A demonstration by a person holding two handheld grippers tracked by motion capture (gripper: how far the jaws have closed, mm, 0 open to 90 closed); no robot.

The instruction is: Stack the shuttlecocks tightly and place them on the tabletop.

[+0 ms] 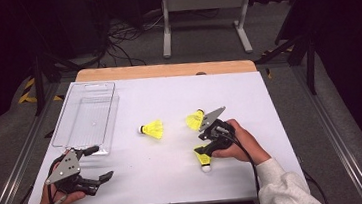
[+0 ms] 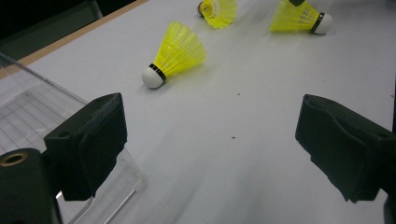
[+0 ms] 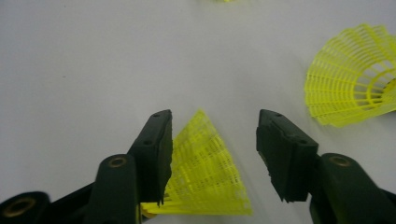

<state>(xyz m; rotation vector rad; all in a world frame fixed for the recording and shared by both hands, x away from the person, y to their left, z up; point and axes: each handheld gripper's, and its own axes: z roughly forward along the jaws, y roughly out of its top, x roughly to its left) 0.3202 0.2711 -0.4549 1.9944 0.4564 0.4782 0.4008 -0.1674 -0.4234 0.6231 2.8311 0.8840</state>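
Three yellow shuttlecocks lie on the white table (image 1: 176, 183). One (image 1: 153, 129) (image 2: 175, 51) rests mid-table with its white cork to the left. A second (image 1: 195, 119) (image 2: 219, 9) (image 3: 355, 79) lies farther back, beside my right gripper's grey plate. The third (image 1: 203, 160) (image 2: 299, 16) (image 3: 205, 172) lies between the jaws of my right gripper (image 1: 204, 150) (image 3: 215, 126). That gripper is open: its left pad touches the skirt, while the right pad stands off with a gap. My left gripper (image 1: 99, 163) (image 2: 210, 135) is held wide open and empty at the near left.
A clear plastic tray (image 1: 69, 107) (image 2: 28, 107), with nothing in it, sits at the table's left side, its near corner beside my left gripper's jaw. The table's wooden far edge (image 1: 166, 69) runs along the back. Floor cables and a metal stand lie beyond.
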